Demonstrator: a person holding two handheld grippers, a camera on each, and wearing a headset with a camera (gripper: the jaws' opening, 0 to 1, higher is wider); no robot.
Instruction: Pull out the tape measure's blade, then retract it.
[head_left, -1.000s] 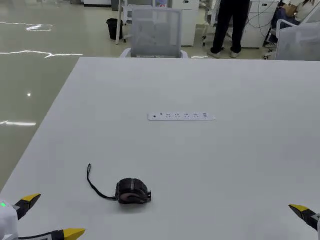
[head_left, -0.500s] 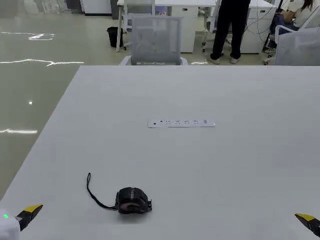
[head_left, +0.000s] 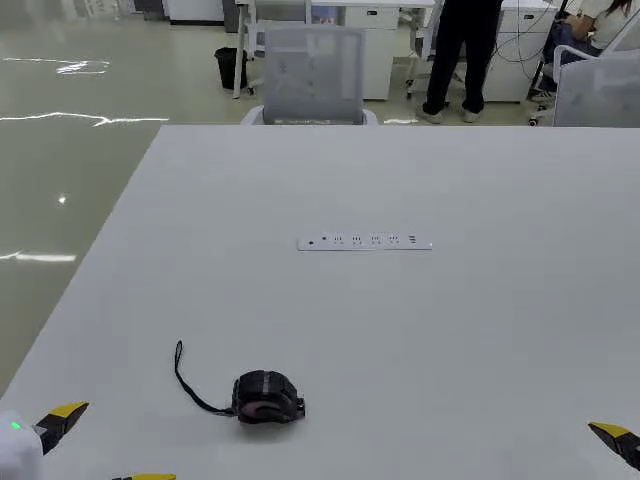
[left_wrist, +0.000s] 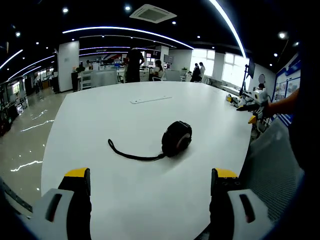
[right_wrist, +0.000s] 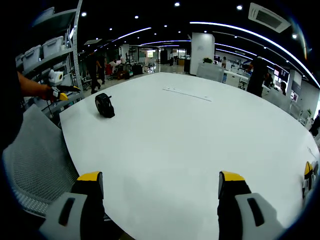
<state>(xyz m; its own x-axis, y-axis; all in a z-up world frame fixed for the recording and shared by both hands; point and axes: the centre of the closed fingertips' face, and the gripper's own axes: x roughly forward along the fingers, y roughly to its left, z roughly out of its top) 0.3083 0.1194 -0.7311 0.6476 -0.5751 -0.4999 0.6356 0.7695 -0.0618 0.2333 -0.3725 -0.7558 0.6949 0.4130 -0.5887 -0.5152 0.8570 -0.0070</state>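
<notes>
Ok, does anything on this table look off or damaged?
Nothing stands out. The tape measure lies on the white table, no blade showing, its strap trailing loose; the power strip lies flat mid-table.

Layout, as seen from your seat. The tape measure (head_left: 267, 397) lies on the table (head_left: 420, 340), near your edge and left of centre. Its strap (head_left: 190, 380) trails on the table to the left and away from you. The power strip (head_left: 365, 242) lies farther out, near the table's middle, well apart from the tape measure and parallel to the far edge. A chair (head_left: 313, 75) stands just behind that far edge. A bin (head_left: 228, 55) sits on the floor beyond the chair, to its left, and a person (head_left: 462, 50) stands beyond it, to its right. Your left gripper (left_wrist: 150, 175) sits at the near edge with the tape measure ahead of it. Your right gripper (right_wrist: 160, 177) sits at the near right, well apart from the tape measure.
</notes>
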